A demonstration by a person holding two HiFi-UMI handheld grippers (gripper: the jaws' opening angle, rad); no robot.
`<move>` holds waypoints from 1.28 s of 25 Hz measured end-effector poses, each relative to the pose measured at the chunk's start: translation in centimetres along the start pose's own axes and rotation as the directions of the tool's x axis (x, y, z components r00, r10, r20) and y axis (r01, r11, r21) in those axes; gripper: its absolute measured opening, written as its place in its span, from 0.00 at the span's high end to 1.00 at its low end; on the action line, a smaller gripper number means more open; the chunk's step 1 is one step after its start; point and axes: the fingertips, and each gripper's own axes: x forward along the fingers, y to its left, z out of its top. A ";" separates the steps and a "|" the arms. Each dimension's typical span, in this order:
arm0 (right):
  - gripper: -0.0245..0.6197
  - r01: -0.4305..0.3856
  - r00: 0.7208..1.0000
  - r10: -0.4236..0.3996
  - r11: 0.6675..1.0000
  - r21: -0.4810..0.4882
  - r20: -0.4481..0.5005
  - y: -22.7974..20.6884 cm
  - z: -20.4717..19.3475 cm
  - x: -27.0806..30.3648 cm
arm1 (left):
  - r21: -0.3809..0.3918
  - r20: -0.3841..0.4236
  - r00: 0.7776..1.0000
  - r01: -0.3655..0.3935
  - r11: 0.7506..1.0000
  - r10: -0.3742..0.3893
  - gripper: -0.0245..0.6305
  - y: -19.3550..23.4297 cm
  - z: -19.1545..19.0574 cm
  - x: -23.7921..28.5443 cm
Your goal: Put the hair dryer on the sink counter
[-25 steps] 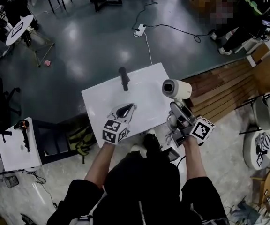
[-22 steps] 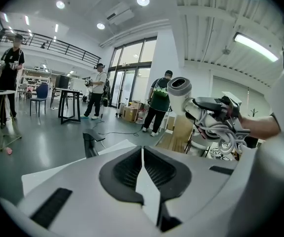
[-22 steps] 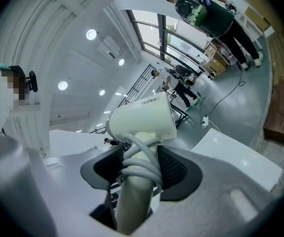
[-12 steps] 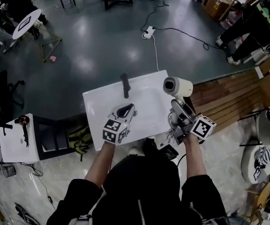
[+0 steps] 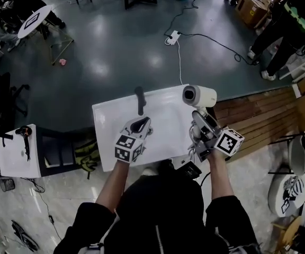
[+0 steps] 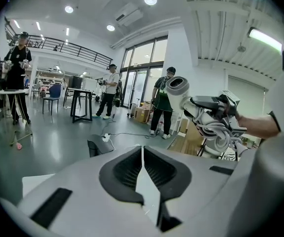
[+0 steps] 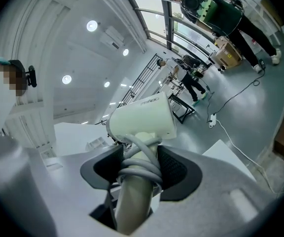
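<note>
The right tongs (image 7: 140, 158) were clamped on the dryer (image 7: 143, 118), pads on its handle over the wound cord (image 7: 138, 171). The left tongs (image 6: 143, 168) were pressed together on nothing. Over the last second the dryer had drifted level along the right edge of the white table (image 5: 110, 121) toward its far corner, never lowering, so it was probably being carried, not yet set down. I could not tell whether this table was the counter. Small lettering on the barrel was too blurred to read.

Small lettering on the hair dryer (image 7: 143, 118) barrel, not legible
</note>
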 end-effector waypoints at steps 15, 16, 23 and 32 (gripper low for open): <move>0.63 0.034 0.995 -0.041 0.997 -0.072 -0.095 -3.7 0.7 2.1 | -0.026 -0.021 0.998 -0.061 0.998 0.061 0.94 0.4 -0.4 1.5; 0.63 0.036 0.994 -0.043 0.997 -0.074 -0.100 -4.0 0.8 2.2 | -0.029 -0.023 0.998 -0.065 0.997 0.065 0.94 0.5 -0.4 1.6; 0.63 0.042 0.988 -0.056 0.994 -0.097 -0.145 -5.5 0.9 3.3 | -0.046 -0.044 0.995 -0.089 0.995 0.087 0.94 0.4 -0.6 2.4; 0.63 0.038 0.979 -0.057 0.994 -0.099 -0.195 -8.2 0.6 5.1 | -0.063 -0.069 0.991 -0.117 0.991 0.113 0.94 0.8 -1.2 3.0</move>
